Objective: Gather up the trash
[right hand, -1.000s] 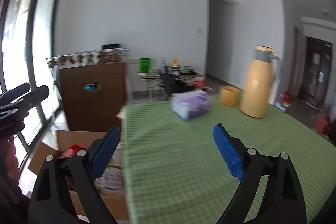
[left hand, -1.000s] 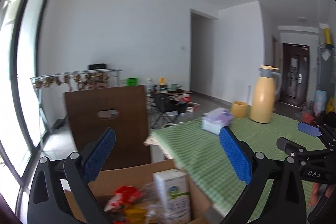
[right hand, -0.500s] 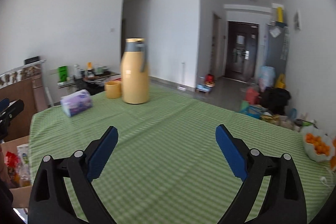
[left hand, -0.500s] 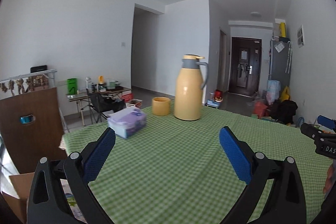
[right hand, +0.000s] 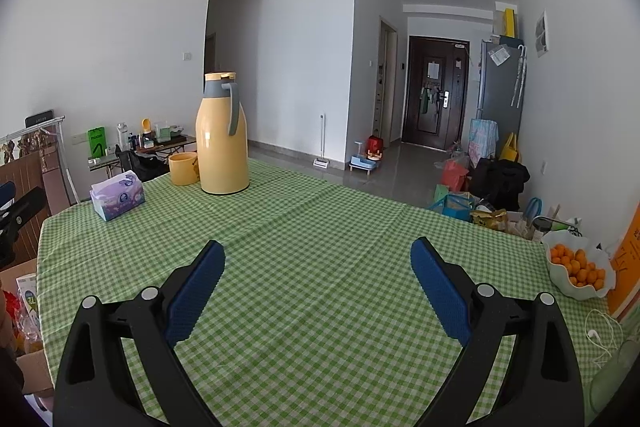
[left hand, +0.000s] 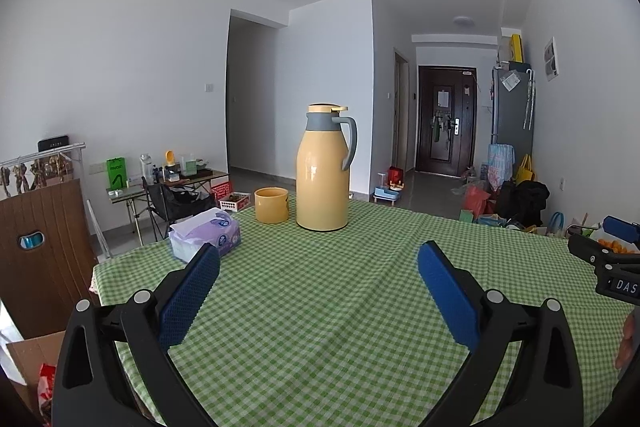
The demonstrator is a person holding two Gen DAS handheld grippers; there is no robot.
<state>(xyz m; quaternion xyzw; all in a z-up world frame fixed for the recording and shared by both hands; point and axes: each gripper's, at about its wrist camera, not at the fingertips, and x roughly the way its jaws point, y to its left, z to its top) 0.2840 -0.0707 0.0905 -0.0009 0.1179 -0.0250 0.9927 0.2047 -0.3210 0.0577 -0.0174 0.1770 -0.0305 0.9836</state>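
Observation:
My left gripper [left hand: 319, 259] is open and empty above the green checked tablecloth [left hand: 320, 327]. My right gripper [right hand: 318, 254] is open and empty over the same tablecloth [right hand: 320, 227]. A cardboard box [left hand: 28, 359] with trash in it stands on the floor at the table's left edge; it also shows in the right wrist view [right hand: 22, 311] with a white carton and red wrappers inside. No loose trash shows on the cloth between the fingers.
A yellow thermos jug [left hand: 323, 169], a yellow cup [left hand: 271, 205] and a purple tissue pack [left hand: 206, 233] stand at the table's far left. A white bowl of oranges [right hand: 578, 269] and a white cable [right hand: 600, 337] lie at the right edge. A brown chair back [left hand: 40, 251] stands left.
Both grippers have swung from the cardboard box at the left round to face across the table. Both stay open and empty.

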